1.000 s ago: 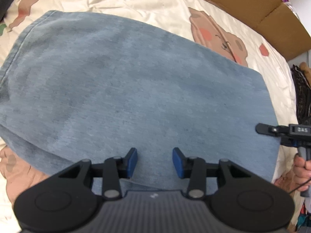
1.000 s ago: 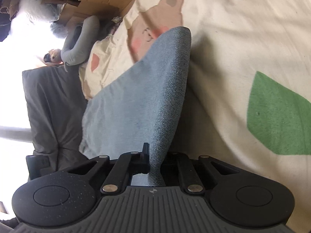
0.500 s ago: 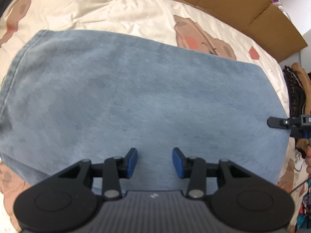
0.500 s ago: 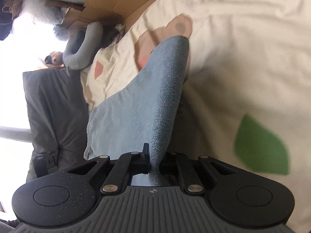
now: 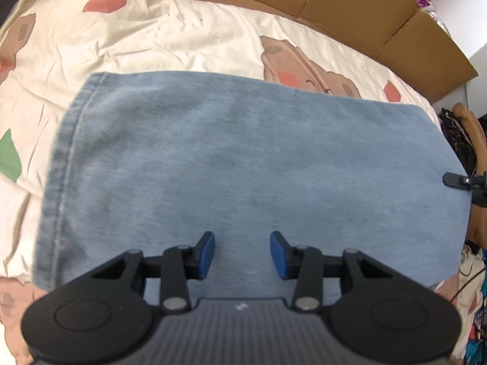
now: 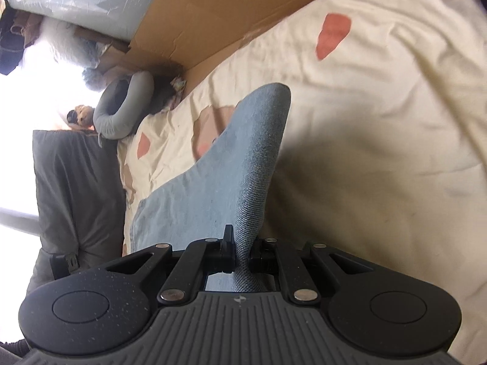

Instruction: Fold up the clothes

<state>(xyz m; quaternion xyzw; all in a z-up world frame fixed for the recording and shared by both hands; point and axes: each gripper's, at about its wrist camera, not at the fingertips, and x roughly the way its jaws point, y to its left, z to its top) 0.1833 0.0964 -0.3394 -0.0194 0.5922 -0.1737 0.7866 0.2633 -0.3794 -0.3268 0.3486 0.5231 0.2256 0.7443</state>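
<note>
Two tongs share the work here, and each has its own job. The right tongs [image 6: 242, 255] are clamped on an edge of the blue denim garment [image 5: 243, 164], which runs up between the fingers as a taut ridge; pinching the edge rather than the middle lets the person lift one end clear of the bed [image 6: 380, 121] so it can be carried over the rest. In the left wrist view, those right tongs [image 5: 456, 180] show at the garment's right edge, which fits a grip near a corner. The left tongs [image 5: 242, 254] hang above the near part of the denim with their blue pads [image 5: 207, 254] apart and nothing between them, pointing steeply down; whether they touch the cloth cannot be told. Judging by that pose, they are waiting to pin or pick up the near side while the other end comes across. The garment lies spread across the patterned bedsheet [image 5: 152, 33], its stitched hem [image 5: 64, 164] at the left, flat enough that a clean fold seems possible. Cardboard panels [image 5: 350, 9] line the far side of the bed, well apart from the work.
</note>
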